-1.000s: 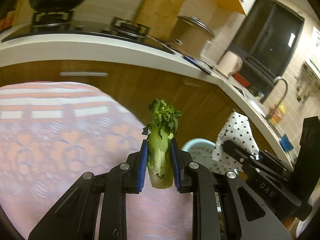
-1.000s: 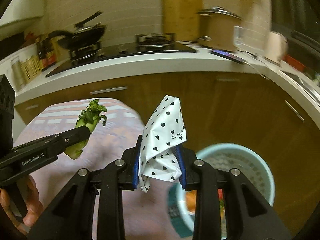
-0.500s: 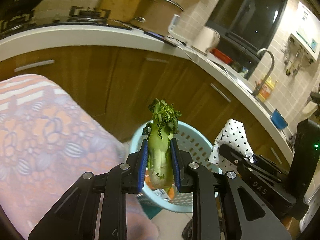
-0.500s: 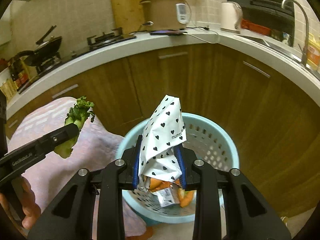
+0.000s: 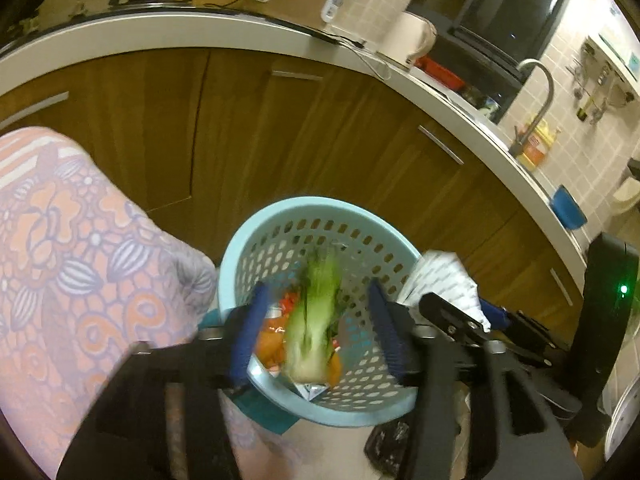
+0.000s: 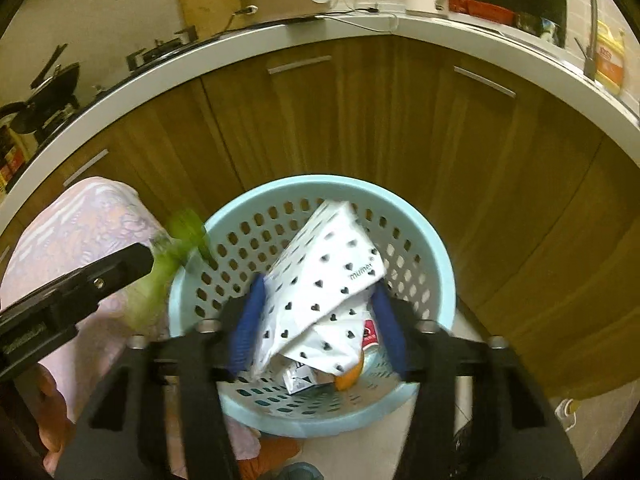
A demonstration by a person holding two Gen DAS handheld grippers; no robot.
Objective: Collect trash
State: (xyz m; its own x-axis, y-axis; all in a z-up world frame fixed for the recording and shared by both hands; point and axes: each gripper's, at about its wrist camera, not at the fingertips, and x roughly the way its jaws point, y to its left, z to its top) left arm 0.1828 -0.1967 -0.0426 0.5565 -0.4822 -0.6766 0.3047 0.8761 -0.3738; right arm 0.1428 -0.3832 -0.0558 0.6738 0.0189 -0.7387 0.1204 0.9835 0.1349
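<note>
Over basket [image 5: 256, 228], vegetable stalk [image 5: 310, 328] loose between spread left tool [image 5: 316, 332] pads

You face brown wood cabinets [image 6: 360, 128] under a curved white counter [image 6: 460, 32]; beige tiled wall [image 5: 580, 128] above it.

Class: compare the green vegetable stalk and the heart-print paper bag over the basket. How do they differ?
The vegetable stalk is green and motion-blurred; the paper bag is white with dark hearts and sharp. The stalk sits clear of the left gripper's pads; the bag touches the right gripper's. Both are above the blue basket.
</note>
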